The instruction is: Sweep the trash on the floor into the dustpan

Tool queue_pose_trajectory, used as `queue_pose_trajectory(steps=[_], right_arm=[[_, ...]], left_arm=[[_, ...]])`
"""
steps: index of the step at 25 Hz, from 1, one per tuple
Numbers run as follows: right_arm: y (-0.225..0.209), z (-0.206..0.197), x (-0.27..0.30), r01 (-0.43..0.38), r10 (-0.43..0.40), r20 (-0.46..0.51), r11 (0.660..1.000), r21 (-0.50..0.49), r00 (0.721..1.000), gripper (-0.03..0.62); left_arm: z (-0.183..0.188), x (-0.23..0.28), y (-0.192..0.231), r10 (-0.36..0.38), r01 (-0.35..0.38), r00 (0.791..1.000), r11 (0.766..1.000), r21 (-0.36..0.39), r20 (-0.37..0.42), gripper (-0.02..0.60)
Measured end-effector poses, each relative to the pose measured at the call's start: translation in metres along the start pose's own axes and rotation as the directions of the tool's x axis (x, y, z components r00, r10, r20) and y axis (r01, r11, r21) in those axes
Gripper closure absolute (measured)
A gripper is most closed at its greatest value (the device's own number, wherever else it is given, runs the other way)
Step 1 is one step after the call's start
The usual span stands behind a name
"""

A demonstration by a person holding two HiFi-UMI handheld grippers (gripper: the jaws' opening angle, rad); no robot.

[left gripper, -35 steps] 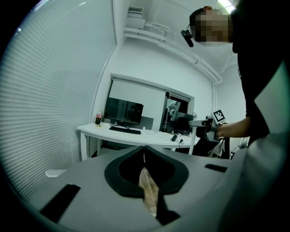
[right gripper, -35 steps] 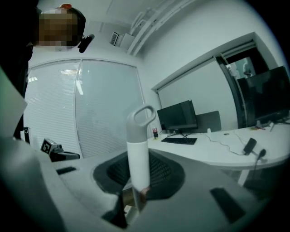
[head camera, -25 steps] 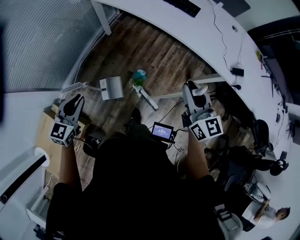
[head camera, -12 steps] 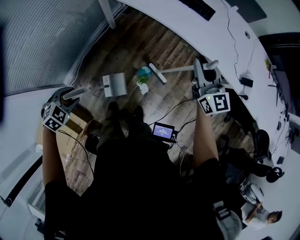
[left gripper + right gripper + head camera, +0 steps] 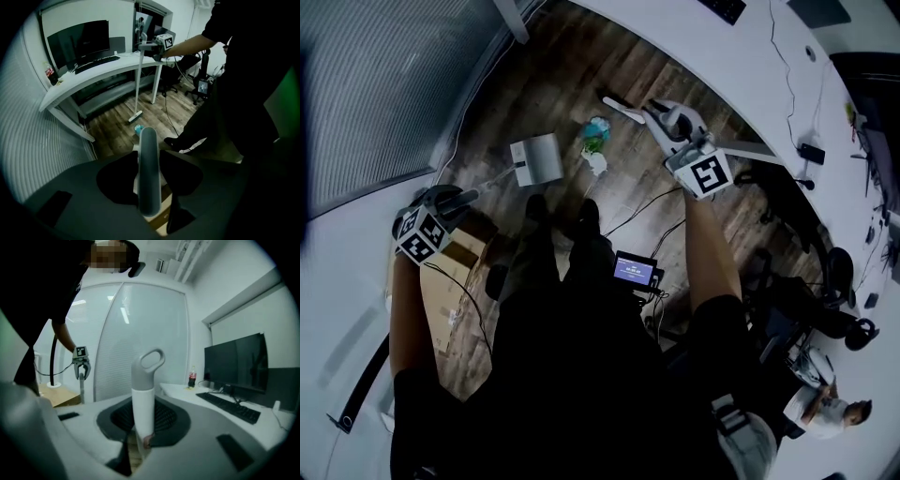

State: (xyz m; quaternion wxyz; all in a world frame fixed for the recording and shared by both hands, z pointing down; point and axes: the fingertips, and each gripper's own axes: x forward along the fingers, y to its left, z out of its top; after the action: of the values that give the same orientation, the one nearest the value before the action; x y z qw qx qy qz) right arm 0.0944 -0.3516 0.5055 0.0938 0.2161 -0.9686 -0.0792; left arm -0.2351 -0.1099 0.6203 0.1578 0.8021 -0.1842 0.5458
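A white dustpan [image 5: 536,159] sits on the wooden floor, its long handle [image 5: 149,164] rising between the jaws of my left gripper [image 5: 450,199]. Those jaws are closing around the handle, with dark gaps still showing on both sides. Teal and white trash [image 5: 597,141] lies just right of the pan. My right gripper [image 5: 661,114] is shut on the white broom handle [image 5: 143,399], whose grey loop end sticks up past the jaws. The broom head [image 5: 622,105] rests beyond the trash, near the desk. The left gripper view shows the broom [image 5: 138,79] standing almost upright.
A curved white desk [image 5: 741,75] with a monitor [image 5: 84,40] and keyboard borders the floor's far side. A cardboard box [image 5: 455,253] lies under my left arm. Cables and a small lit screen [image 5: 636,270] are by my feet. Office chairs [image 5: 825,281] stand to the right.
My left gripper has dropped down over the top of the dustpan handle. My right gripper has carried the broom away from me, so its head now lies on the far side of the trash.
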Motion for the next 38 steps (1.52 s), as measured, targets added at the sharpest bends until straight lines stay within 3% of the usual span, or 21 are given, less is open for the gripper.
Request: queue_pose_trajectory(steps=[3, 7, 12, 26, 31, 34, 38], right_arm=[[0.038, -0.027, 0.007, -0.099, 0.1, -0.03, 0.994, 0.052, 0.995, 0.526], [0.065, -0.035, -0.008, -0.144, 0.151, -0.028, 0.977, 0.156, 0.988, 0.519], [0.11, -0.044, -0.038, -0.227, 0.253, -0.095, 0.948, 0.222, 0.963, 0.493], [0.166, -0.047, -0.082, -0.215, 0.286, -0.204, 0.925, 0.314, 0.936, 0.476], [0.179, -0.042, -0.079, -0.127, 0.219, -0.228, 0.925, 0.359, 0.949, 0.475], [0.183, -0.041, -0.077, -0.026, 0.133, -0.238, 0.914, 0.405, 0.962, 0.473], [0.177, -0.038, -0.075, 0.182, -0.064, -0.247, 0.849, 0.495, 0.967, 0.468]], left_arm=[[0.002, 0.002, -0.004, -0.007, 0.007, 1.0, 1.0, -0.005, 0.021, 0.449], [0.006, 0.002, -0.003, -0.017, 0.017, 0.999, 1.0, -0.002, 0.044, 0.451], [0.008, 0.003, -0.006, -0.044, 0.043, 0.998, 0.999, 0.015, 0.05, 0.453], [0.004, -0.002, -0.018, -0.129, 0.124, 0.989, 0.99, 0.067, 0.074, 0.453], [-0.001, -0.004, -0.027, -0.163, 0.156, 0.985, 0.979, 0.128, 0.046, 0.453], [-0.001, -0.003, -0.027, -0.182, 0.174, 0.981, 0.978, 0.114, 0.063, 0.454], [0.001, -0.002, -0.02, -0.182, 0.175, 0.978, 0.982, 0.069, 0.105, 0.454]])
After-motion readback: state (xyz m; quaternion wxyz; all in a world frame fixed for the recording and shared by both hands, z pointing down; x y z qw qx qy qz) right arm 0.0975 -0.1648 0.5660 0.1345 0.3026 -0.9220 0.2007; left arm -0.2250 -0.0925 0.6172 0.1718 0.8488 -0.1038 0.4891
